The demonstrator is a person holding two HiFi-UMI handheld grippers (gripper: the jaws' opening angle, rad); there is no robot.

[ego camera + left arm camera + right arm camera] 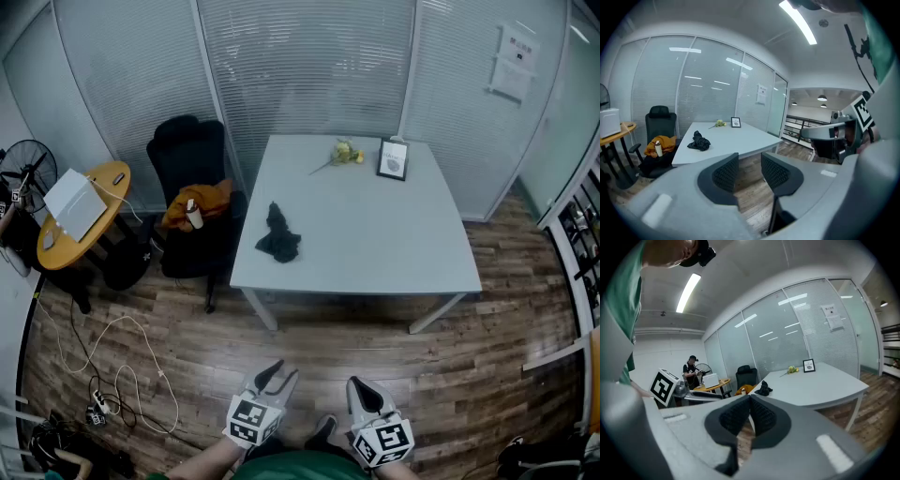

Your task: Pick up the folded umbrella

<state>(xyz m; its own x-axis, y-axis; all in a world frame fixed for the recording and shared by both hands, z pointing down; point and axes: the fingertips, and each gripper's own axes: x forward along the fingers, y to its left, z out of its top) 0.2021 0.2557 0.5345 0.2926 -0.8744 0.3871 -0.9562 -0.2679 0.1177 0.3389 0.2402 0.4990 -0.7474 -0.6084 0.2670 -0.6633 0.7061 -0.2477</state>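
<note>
The folded umbrella (pixel 278 236) is a crumpled black bundle lying near the left edge of the white table (pixel 375 253). It also shows small and far off in the left gripper view (pixel 699 141) and the right gripper view (pixel 764 390). Both grippers hang over the wood floor, well short of the table and apart from the umbrella. My left gripper (pixel 279 373) (pixel 750 165) is open, with only floor between its jaws. My right gripper (pixel 359 385) (pixel 750 403) is shut, pads together, holding nothing.
A picture frame (pixel 393 157) and a yellow flower (pixel 345 153) sit at the table's far edge. Left of the table stands a black chair (pixel 192 150) with an orange cloth and a bottle, then a round yellow table (pixel 80 211) and a fan (pixel 23 169). Cables (pixel 112 375) trail on the floor. A person (pixel 693 371) stands by the fan.
</note>
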